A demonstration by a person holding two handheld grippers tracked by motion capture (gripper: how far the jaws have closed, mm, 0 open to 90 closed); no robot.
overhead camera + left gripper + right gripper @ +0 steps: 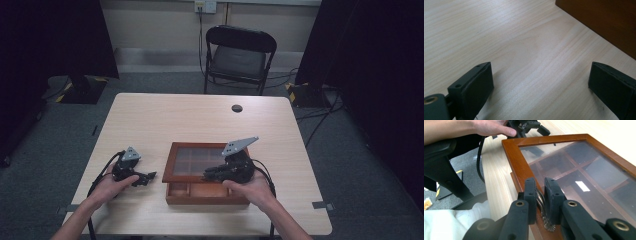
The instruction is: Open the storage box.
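Fingers [554, 195] pinch lid clasp [546, 220], wooden box [205, 192] long axis across table [165, 115]

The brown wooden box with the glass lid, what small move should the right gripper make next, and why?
Probably lift the glass lid a little higher. The right gripper is shut on the small metal clasp at the lid's front edge, and the lid already sits raised off the brown wooden box, showing its front compartments. The left gripper hovers open over the light wooden table, beside the box, free to steady it.

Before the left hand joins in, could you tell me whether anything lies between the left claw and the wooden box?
Nothing visible does: only bare table lies between the open left claw and the wooden box.
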